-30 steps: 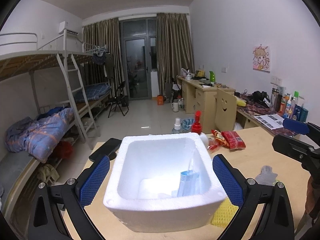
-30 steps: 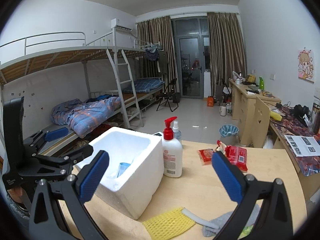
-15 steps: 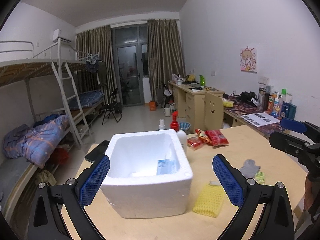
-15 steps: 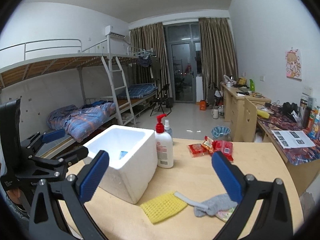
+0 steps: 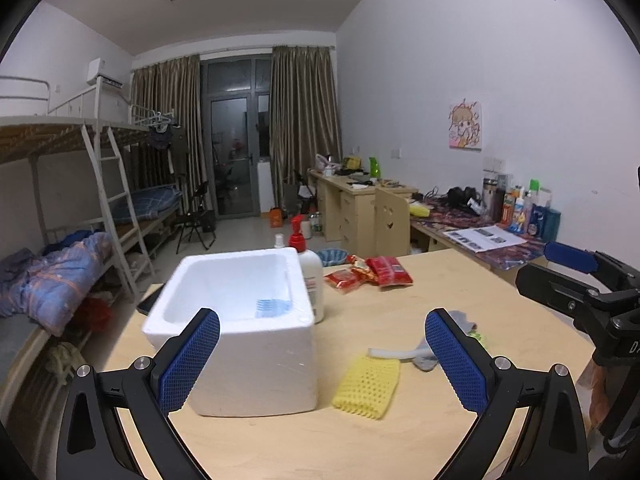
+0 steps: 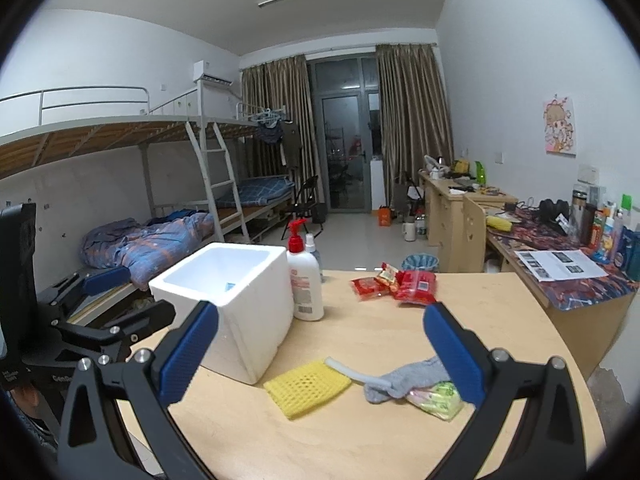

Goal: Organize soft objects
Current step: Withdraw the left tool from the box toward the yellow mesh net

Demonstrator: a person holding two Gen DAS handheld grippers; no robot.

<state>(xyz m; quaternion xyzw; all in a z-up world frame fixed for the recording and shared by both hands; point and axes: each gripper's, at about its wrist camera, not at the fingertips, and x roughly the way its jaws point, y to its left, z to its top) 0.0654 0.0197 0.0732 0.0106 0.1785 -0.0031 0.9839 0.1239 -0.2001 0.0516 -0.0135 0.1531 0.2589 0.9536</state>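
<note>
White foam box (image 5: 236,320) stands on the table (image 5: 400,432) in my left view, my left tongs (image 5: 320,360) spread wide and empty above the near edge. A yellow mesh sleeve (image 5: 368,386) lies right of the box, a grey sock (image 5: 426,354) beyond it.

In my right view, my right tongs (image 6: 320,354) gape empty over the sleeve (image 6: 308,386) and sock (image 6: 404,378). The pump bottle (image 6: 306,284) touches the box (image 6: 236,304); its label is too small to read.
</note>
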